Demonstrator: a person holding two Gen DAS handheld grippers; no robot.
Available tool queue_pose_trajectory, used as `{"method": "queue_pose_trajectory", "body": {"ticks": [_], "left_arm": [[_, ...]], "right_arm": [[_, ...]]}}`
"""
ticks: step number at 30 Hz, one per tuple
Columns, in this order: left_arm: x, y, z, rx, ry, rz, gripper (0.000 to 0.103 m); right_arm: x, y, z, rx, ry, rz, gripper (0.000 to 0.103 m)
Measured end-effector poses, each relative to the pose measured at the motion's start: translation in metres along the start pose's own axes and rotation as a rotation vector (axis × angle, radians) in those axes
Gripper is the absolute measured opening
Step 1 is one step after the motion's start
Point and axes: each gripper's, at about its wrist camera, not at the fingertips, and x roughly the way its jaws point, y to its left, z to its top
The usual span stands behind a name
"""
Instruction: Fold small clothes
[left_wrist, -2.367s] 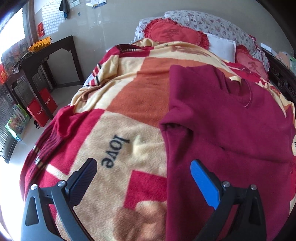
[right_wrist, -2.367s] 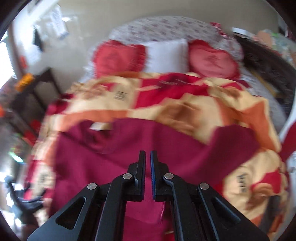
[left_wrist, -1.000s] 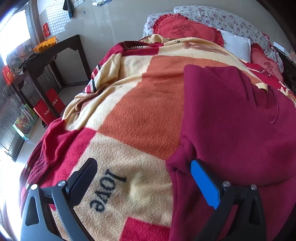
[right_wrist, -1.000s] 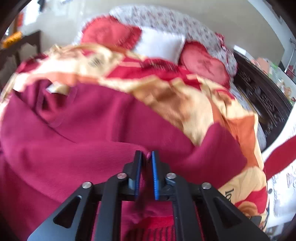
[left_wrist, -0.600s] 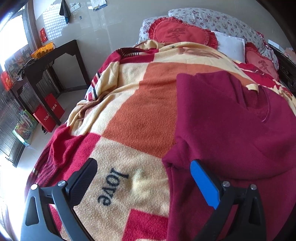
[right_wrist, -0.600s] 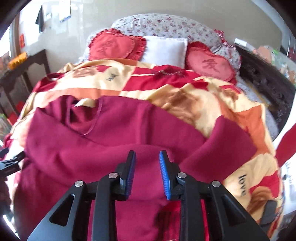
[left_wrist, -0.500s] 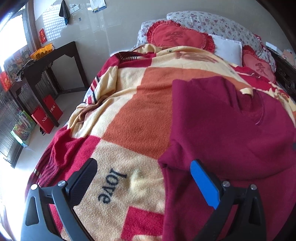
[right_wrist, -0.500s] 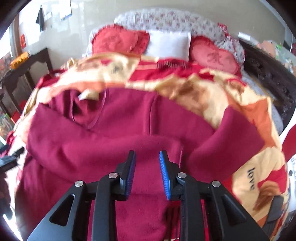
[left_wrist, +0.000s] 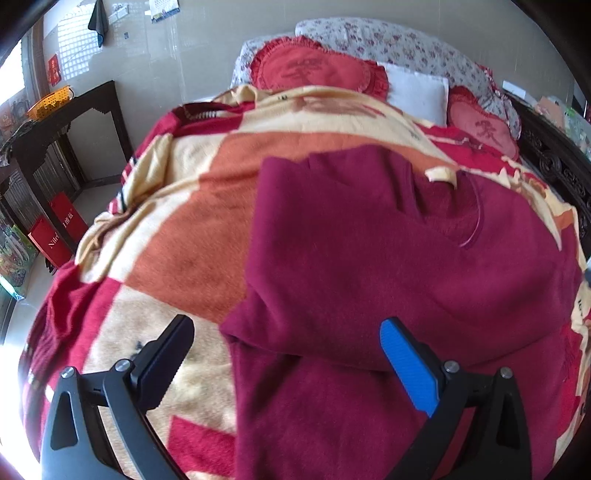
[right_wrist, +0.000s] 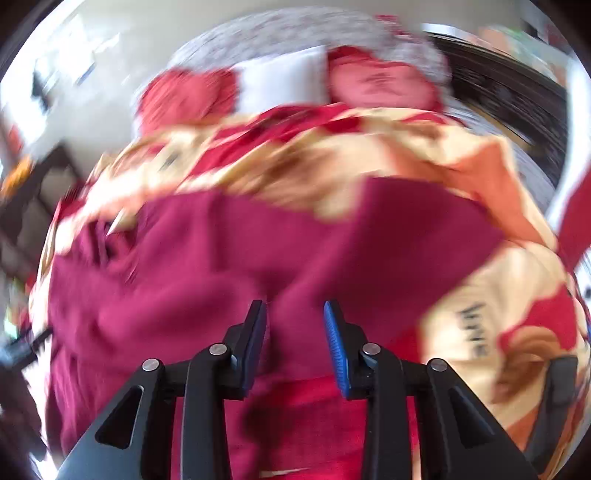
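We see the sweater (left_wrist: 369, 258) lying on the blanket (left_wrist: 207, 229), which covers the bed (left_wrist: 554, 162). In the left wrist view the sweater lies to the right, bare blanket to its left, and one sleeve is folded across the body. Behind the blanket, at the head of the bed, the pillows (left_wrist: 413, 88) lie side by side. Left of the bed stands a side table (left_wrist: 74, 110) by the wall, a basket (left_wrist: 50, 101) on top and boxes (left_wrist: 55, 229) on the floor beside it. The left hand-held gripper (left_wrist: 284, 358) hangs above the sweater's left edge, the right hand-held gripper (right_wrist: 295, 343) above its other side.
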Motion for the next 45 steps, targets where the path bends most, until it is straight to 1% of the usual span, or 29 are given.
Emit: {"method": "queue_pose_trajectory", "body": {"ticks": [1, 3, 6, 9, 11, 14, 17, 21, 23, 25, 28, 31, 36, 42, 45], "left_arm": [[0.004, -0.003, -0.002, 0.006, 0.010, 0.000, 0.103], [0.011, -0.006, -0.005, 0.016, 0.031, -0.003, 0.103], [0.021, -0.009, -0.009, 0.022, 0.060, -0.006, 0.103], [0.025, -0.007, -0.011, 0.002, 0.071, -0.016, 0.103], [0.028, -0.005, -0.011, -0.014, 0.079, -0.020, 0.103], [0.030, -0.003, -0.013, -0.029, 0.077, -0.030, 0.103], [0.033, -0.002, -0.016, -0.037, 0.074, -0.034, 0.103], [0.031, -0.001, -0.019, -0.039, 0.063, -0.043, 0.103], [0.031, 0.001, -0.020, -0.046, 0.061, -0.053, 0.103], [0.031, 0.002, -0.022, -0.054, 0.058, -0.063, 0.103], [0.030, 0.001, -0.024, -0.054, 0.049, -0.063, 0.103], [0.029, 0.001, -0.025, -0.054, 0.044, -0.061, 0.103], [0.029, 0.000, -0.027, -0.052, 0.037, -0.056, 0.103], [0.028, -0.001, -0.026, -0.052, 0.037, -0.052, 0.103], [0.026, -0.002, -0.024, -0.048, 0.034, -0.045, 0.103]], "right_arm": [[-0.001, -0.017, 0.003, 0.045, -0.005, -0.016, 0.018], [0.002, -0.052, 0.009, 0.141, 0.000, -0.044, 0.018], [0.016, -0.100, 0.017, 0.270, 0.028, -0.055, 0.018], [0.022, -0.127, 0.023, 0.349, 0.025, -0.028, 0.018], [0.023, -0.133, 0.026, 0.381, 0.035, -0.018, 0.018], [0.019, -0.118, 0.020, 0.357, 0.024, 0.013, 0.018], [0.013, -0.088, 0.009, 0.288, 0.030, 0.066, 0.018], [0.009, -0.039, -0.002, 0.186, 0.032, 0.133, 0.018], [0.009, -0.012, -0.007, 0.121, 0.046, 0.171, 0.018], [0.009, 0.011, -0.009, 0.058, 0.059, 0.189, 0.018], [0.009, 0.038, -0.013, -0.020, 0.057, 0.188, 0.018], [0.010, 0.046, -0.016, -0.026, 0.061, 0.192, 0.018], [0.019, 0.043, -0.026, -0.016, 0.103, 0.179, 0.018], [0.021, 0.036, -0.034, -0.014, 0.120, 0.167, 0.018], [0.020, 0.034, -0.036, -0.027, 0.112, 0.151, 0.018]]}}
